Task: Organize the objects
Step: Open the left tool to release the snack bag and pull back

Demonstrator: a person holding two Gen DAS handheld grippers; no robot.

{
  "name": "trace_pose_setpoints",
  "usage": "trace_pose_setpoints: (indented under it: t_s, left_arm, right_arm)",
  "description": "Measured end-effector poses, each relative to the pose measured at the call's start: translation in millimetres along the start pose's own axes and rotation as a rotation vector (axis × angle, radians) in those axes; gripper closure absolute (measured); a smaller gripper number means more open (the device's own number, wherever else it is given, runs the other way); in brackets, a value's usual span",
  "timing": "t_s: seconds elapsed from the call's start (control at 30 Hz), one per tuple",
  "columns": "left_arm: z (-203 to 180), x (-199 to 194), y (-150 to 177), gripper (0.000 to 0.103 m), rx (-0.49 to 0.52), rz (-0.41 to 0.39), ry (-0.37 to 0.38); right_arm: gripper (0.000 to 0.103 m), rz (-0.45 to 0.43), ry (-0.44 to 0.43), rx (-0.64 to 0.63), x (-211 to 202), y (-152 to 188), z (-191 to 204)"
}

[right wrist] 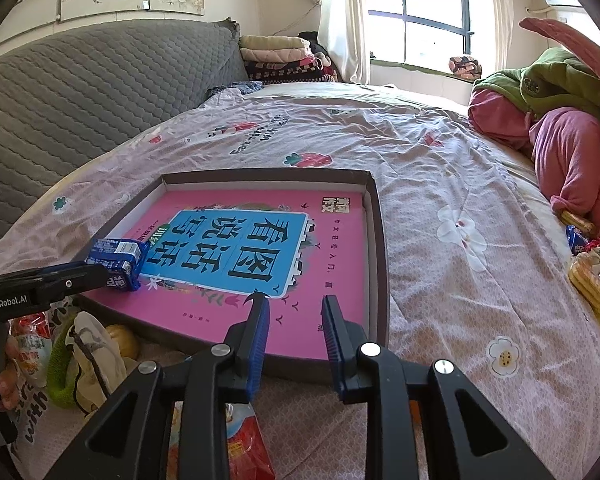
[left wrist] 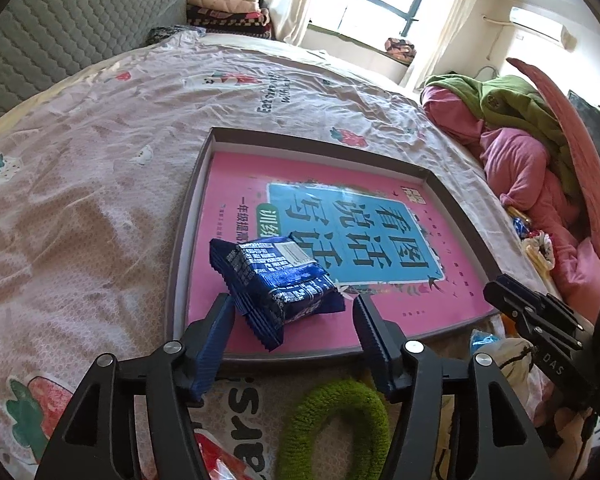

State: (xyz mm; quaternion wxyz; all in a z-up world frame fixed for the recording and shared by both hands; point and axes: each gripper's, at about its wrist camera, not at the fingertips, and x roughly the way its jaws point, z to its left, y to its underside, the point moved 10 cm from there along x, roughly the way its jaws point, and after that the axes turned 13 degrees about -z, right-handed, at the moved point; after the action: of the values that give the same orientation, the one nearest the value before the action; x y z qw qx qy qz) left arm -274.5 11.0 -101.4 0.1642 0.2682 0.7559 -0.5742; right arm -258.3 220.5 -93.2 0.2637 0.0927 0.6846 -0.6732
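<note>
Although the bed (left wrist: 100, 168) is broad and soft under its printed sheet, an uneven base is given by it to the shallow box tray (left wrist: 188, 208), and a nudge from either tool could cause the tray to be tipped or slid toward the small goods heaped at its near edge. Within the tray a pink workbook (left wrist: 340, 208) is laid flat, filling most of the floor; its glossy cover is judged to be slippery, so anything set on it could be dragged along if a finger brushes it.

On the near left part of that cover the blue snack packet (left wrist: 276, 276) is lying, tilted, with one crimped end hanging toward the tray's near wall. It is bracketed by the left claw (left wrist: 294, 312), which is spread wide: the left pad looks to be touching or almost touching the wrapper, the right pad stands clear of it, and no grip is seen. If the claw is drawn back without being lifted, the packet could be caught and pulled out over the wall.

Further right, the right claw (right wrist: 294, 316) is held narrowly parted and empty above the near edge of the tray, well apart from the packet; a collision between the two tools is judged unlikely unless they are brought together.
</note>
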Motion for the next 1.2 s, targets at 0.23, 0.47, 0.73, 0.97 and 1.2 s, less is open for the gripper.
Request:
trace_pose_setpoints:
  t_s: [0.23,0.47,0.73,0.97,1.2]
  left_arm:
    - [0.4,-4.7,-5.2,0.034,0.014,-0.021,-0.014]
    - [0.7,-9.5,-9.9,0.034,0.007,-0.036,-0.014]
    - [-6.9,-24.6,-18.3,0.029,0.038,-0.078,-0.011]
    - [-13.5,-41.3,-20.9,0.029,0.1,-0.123,-0.03]
    - [-12.9,-49.4,-17.5,0.029,0.117,-0.131,-0.043]
  right_arm:
    - [0.065,0.0,-0.001,-0.001,0.1,0.5,0.1]
    - [0.057,-0.015,-0.004,0.0,-3.0,-2.9,0.2]
    - [0.05,-0.05,-0.012,-0.005,-12.9,-9.9,3.6]
    - [0.05,-0.076,-0.025,-0.011,-23.5,-13.4,9.0]
    - [0.05,-0.102,-0.049,-0.004,-32.6,-17.3,13.9]
